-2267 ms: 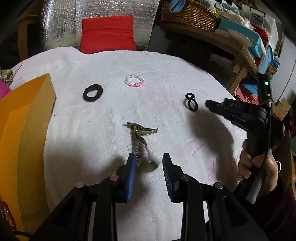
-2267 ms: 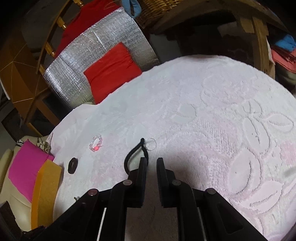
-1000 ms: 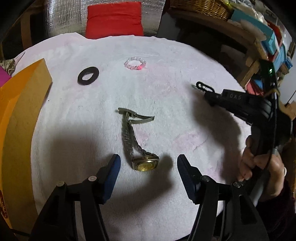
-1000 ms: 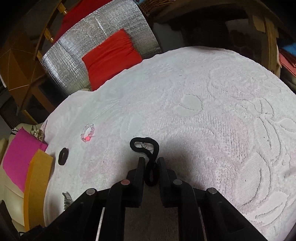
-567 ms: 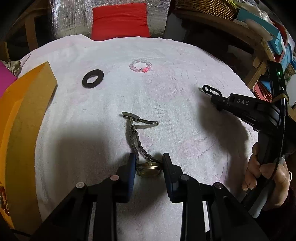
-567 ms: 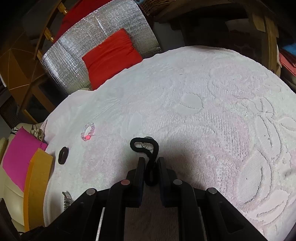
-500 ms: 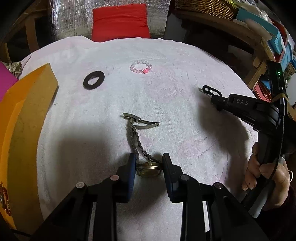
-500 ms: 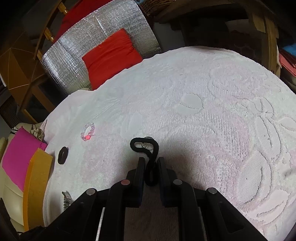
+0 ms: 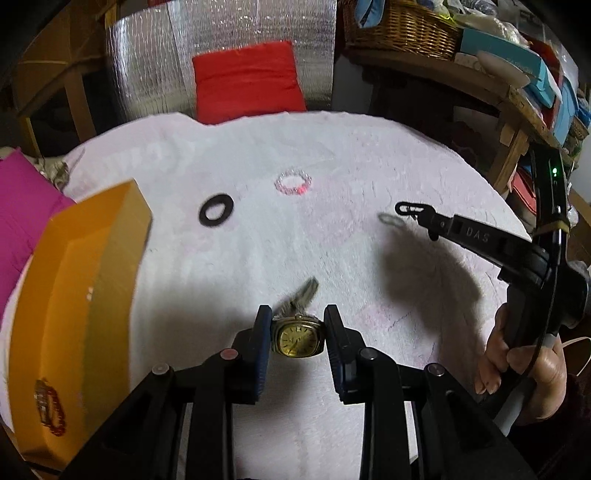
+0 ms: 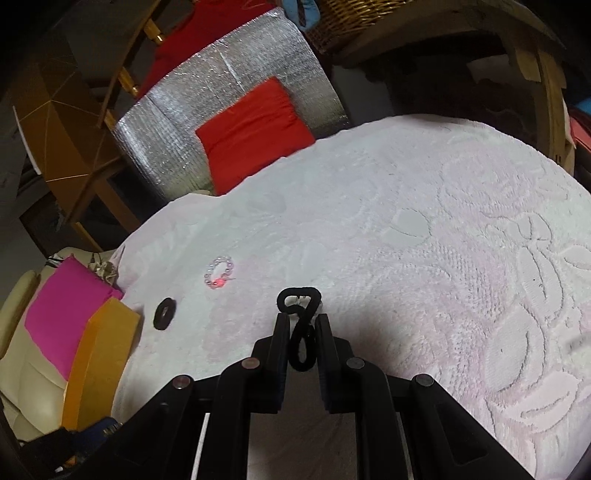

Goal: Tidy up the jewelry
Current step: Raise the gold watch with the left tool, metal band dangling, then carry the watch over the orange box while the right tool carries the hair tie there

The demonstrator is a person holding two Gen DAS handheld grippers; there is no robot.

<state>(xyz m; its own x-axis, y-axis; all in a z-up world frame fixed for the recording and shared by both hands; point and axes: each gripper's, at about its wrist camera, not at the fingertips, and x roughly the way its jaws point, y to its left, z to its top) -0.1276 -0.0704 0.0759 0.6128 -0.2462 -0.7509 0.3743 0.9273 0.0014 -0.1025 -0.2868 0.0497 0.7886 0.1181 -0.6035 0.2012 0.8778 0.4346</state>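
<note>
STEP: I am lifting two pieces | LEFT: left gripper point(image 9: 297, 338) clamping watch point(image 9: 296, 335), near centre | RIGHT: right gripper point(image 10: 300, 341) pinching black cord point(image 10: 301, 332) | NEXT: I am judging both need carrying left to orange box point(image 9: 74, 295)

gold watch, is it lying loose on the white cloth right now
No, the gold watch is clamped between the left gripper's pads, its strap trailing behind.

Silver foil panel point(image 9: 221, 59) behind a red cushion point(image 9: 249, 79); wicker basket point(image 9: 402, 27) on shelf.
</note>
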